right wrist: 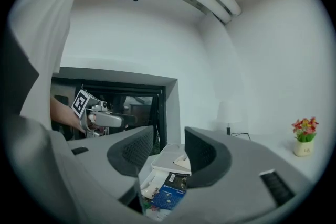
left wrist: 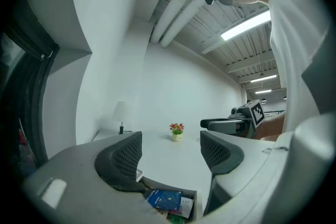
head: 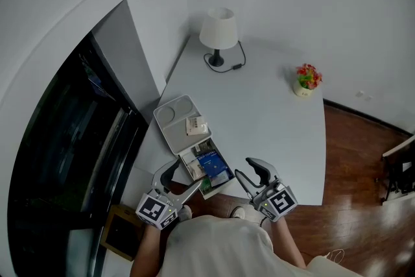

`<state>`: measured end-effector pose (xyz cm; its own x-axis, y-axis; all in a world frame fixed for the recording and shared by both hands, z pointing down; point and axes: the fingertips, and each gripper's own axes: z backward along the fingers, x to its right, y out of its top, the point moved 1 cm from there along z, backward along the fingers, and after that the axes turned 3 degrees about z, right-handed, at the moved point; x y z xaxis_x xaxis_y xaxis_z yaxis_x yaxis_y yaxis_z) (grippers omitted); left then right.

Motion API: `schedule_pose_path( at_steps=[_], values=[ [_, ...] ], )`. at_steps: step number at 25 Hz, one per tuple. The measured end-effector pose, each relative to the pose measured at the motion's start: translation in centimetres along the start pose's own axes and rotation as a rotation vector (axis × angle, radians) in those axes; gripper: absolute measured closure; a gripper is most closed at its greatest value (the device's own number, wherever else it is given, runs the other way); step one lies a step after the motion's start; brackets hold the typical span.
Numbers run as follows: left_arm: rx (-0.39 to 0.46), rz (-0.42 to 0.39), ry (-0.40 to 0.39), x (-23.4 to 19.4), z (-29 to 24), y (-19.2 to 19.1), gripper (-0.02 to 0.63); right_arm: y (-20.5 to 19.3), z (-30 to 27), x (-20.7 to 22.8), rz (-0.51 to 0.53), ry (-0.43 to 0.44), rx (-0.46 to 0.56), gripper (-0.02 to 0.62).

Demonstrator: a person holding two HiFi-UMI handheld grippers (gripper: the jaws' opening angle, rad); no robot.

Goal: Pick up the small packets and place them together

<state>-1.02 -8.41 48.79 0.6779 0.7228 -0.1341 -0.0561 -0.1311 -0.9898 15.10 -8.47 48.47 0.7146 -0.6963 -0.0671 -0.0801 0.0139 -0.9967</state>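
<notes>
- Your left gripper and right gripper: jaws apart, both empty.
- Lower right onto the blue packet; pinch one edge, lift clear of neighbours.

A: State of right gripper?
B: Jaws apart, gripping nothing. Beyond the gap, blue packet among other packets, white tray just behind.
A: Elsewhere?
B: At left, left gripper; at right, flower pot.

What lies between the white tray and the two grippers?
The head view shows an open box of small packets, blue packet on top, between the tray and the left gripper and right gripper.
</notes>
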Motion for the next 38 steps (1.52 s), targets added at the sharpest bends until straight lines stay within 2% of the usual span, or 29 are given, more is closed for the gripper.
schedule_pose_path(
  at_steps=[3,9,13,15,18,26,32,37,38],
  values=[
    [-0.005,-0.024,0.028,-0.5,0.3,0.0,0.273,-0.7,0.0,-0.7,0.042,0.056,-0.042,0.42],
    [0.01,0.022,0.074,-1.7,1.3,-0.4,0.273,-3.4,-1.4,-1.3,0.116,0.135,-0.177,0.426],
    [-0.009,0.026,0.108,-2.5,2.2,-1.2,0.273,-6.7,-3.6,-2.6,0.155,0.26,-0.275,0.426],
    [-0.012,0.028,0.126,-2.9,2.7,-1.3,0.273,-9.0,-4.7,-3.6,0.222,0.34,-0.364,0.393],
    [-0.012,0.036,0.158,-3.3,3.5,-1.7,0.273,-12.6,-6.1,-5.1,0.343,0.446,-0.492,0.393],
    [-0.009,0.058,0.221,-4.3,5.4,-2.1,0.273,-22.6,-7.6,-6.5,0.633,0.639,-0.815,0.393],
    [-0.006,0.076,0.253,-4.6,6.3,-2.5,0.273,-25.6,-8.5,-6.5,0.643,0.686,-0.878,0.396],
    [-0.003,0.068,0.245,-4.5,6.1,-2.2,0.275,-26.9,-8.6,-7.2,0.727,0.739,-0.94,0.4],
    [-0.003,0.068,0.243,-4.5,6.1,-2.2,0.274,-27.1,-8.6,-7.3,0.745,0.742,-0.949,0.421]
  ],
)
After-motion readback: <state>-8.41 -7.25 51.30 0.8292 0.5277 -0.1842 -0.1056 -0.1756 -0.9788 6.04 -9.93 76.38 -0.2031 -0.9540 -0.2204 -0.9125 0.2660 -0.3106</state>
